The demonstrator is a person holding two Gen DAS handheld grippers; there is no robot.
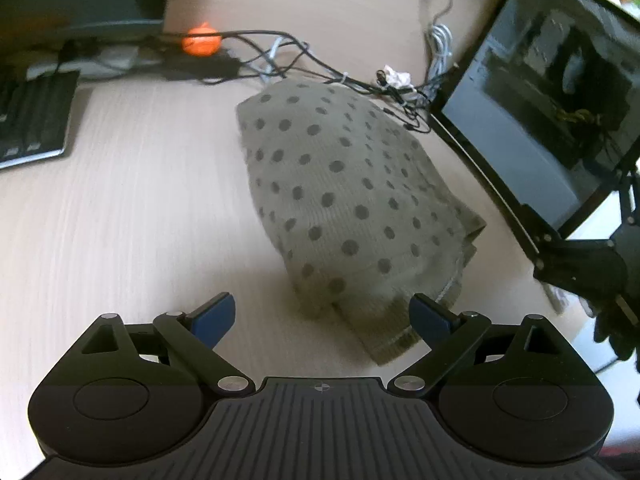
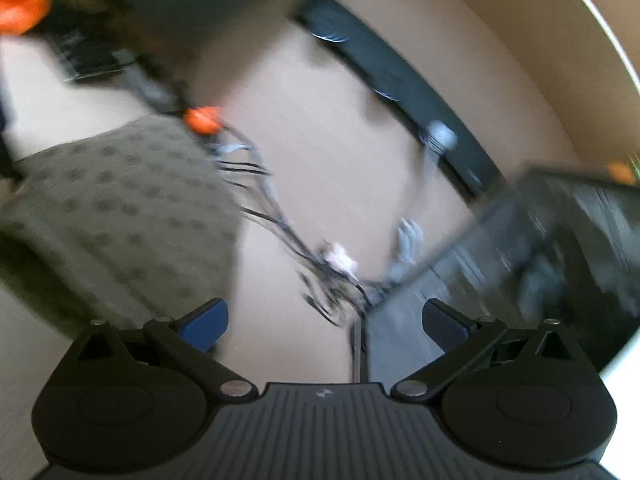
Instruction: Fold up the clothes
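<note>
Folded dotted garment [image 1: 344, 200] lying on pale wooden desk [image 1: 132, 208], between keyboard [image 1: 34, 120] and tilted monitor [image 1: 548, 108], with tangle of cables [image 1: 320, 64] and orange ball [image 1: 201, 42] just behind. Left gripper [image 1: 324, 320] spread wide and empty, hovering near garment's closest corner, right blue pad close to its hem. Right gripper [image 2: 324, 326] likewise wide, holding nothing, over bare desk between garment [image 2: 120, 208] and monitor [image 2: 520, 264]; right view heavily blurred.
</note>
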